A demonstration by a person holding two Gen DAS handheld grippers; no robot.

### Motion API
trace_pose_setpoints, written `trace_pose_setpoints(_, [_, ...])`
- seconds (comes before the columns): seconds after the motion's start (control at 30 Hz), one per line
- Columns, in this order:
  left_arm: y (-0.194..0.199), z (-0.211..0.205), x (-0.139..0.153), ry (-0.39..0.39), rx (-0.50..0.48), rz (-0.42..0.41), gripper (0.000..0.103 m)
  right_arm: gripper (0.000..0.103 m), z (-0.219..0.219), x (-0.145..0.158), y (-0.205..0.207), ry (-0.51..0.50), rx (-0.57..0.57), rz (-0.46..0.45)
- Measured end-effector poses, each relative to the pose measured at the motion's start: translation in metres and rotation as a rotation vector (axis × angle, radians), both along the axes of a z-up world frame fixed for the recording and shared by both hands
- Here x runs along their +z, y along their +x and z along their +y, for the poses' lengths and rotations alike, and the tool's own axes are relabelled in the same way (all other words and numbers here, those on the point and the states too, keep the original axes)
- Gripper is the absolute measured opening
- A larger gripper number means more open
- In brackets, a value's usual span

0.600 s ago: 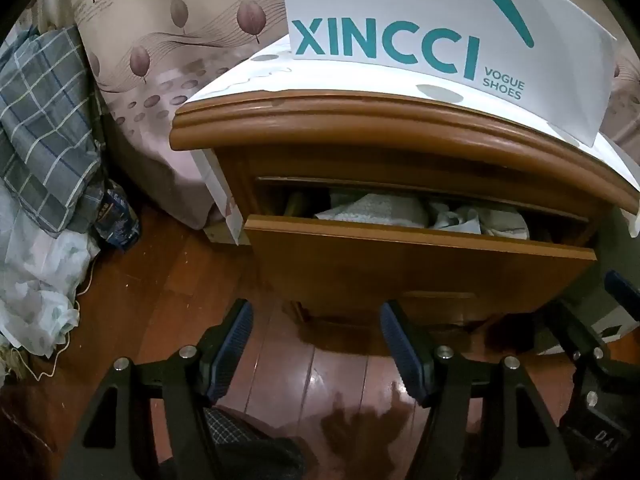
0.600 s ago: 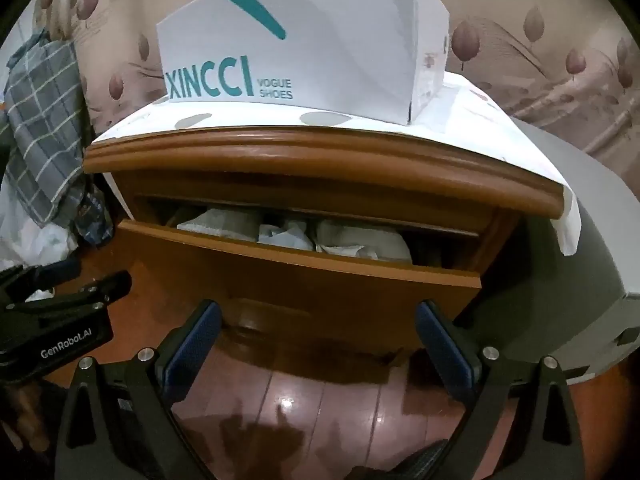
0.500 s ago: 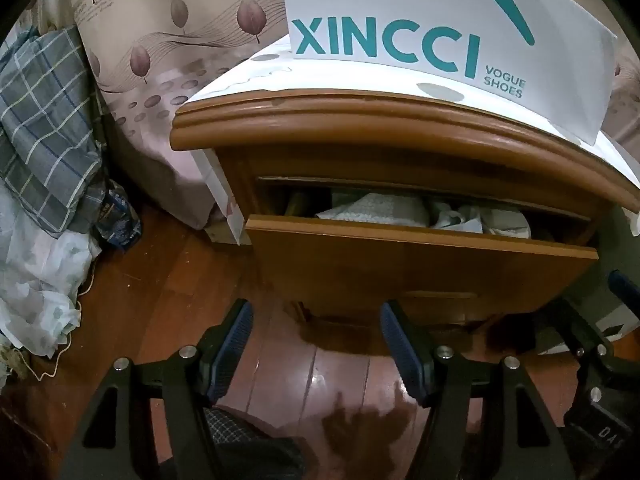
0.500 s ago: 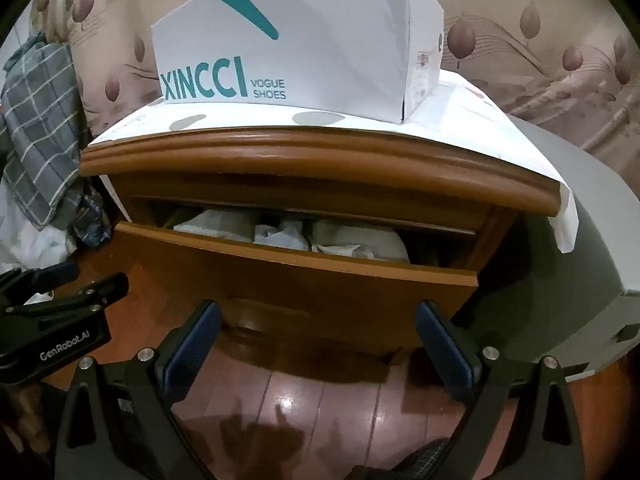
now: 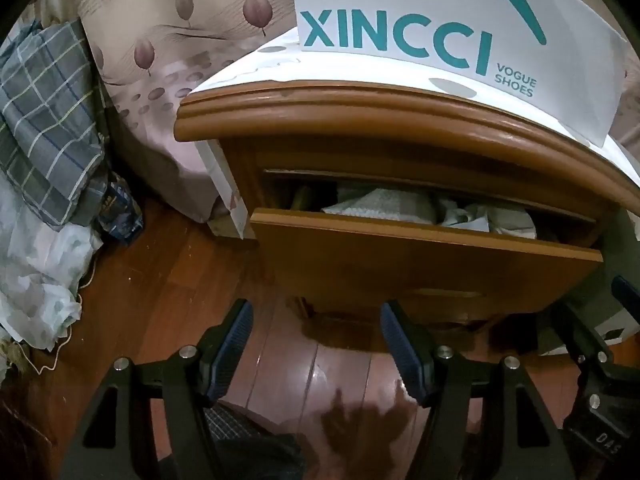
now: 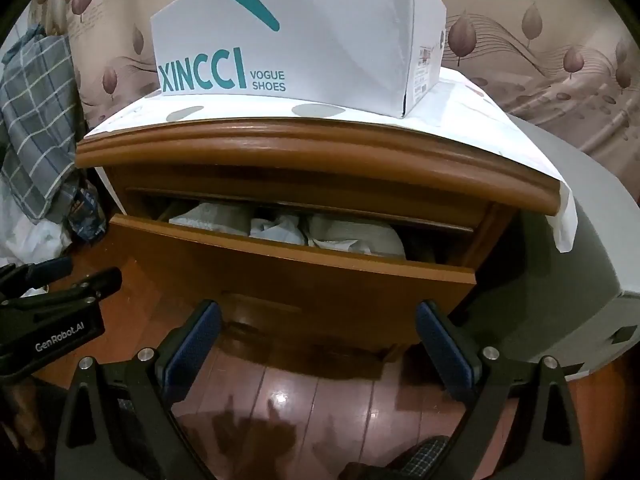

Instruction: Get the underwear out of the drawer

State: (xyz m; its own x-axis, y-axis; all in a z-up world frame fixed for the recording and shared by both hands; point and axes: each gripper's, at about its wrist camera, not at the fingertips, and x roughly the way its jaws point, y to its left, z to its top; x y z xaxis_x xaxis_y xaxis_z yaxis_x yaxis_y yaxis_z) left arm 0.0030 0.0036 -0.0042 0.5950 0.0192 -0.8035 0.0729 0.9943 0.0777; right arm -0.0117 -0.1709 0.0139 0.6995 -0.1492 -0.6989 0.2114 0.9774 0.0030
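A brown wooden nightstand has its drawer pulled partly out. Pale folded underwear lies inside, seen through the gap above the drawer front. My left gripper hovers open over the floor in front of the drawer, nothing between its blue pads. My right gripper is open wider, also empty, a little short of the drawer front. Each gripper shows at the edge of the other's view.
A white XINCCI shoe box stands on a dotted cloth on the nightstand top. A checked grey cloth and white bags lie on the left. A grey-white object sits to the right. The glossy wooden floor lies below.
Both views have shifted slightly; the drawer and box sit a touch further right in the left wrist view. The grippers keep the same opening.
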Motion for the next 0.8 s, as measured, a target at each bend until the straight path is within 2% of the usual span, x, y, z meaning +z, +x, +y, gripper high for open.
trace_pose_setpoints(0.8, [0.0000, -0.0006, 0.0002, 0.002, 0.003, 0.001, 0.068, 0.096, -0.0013, -0.0022, 0.0012, 0.015, -0.007, 0.020])
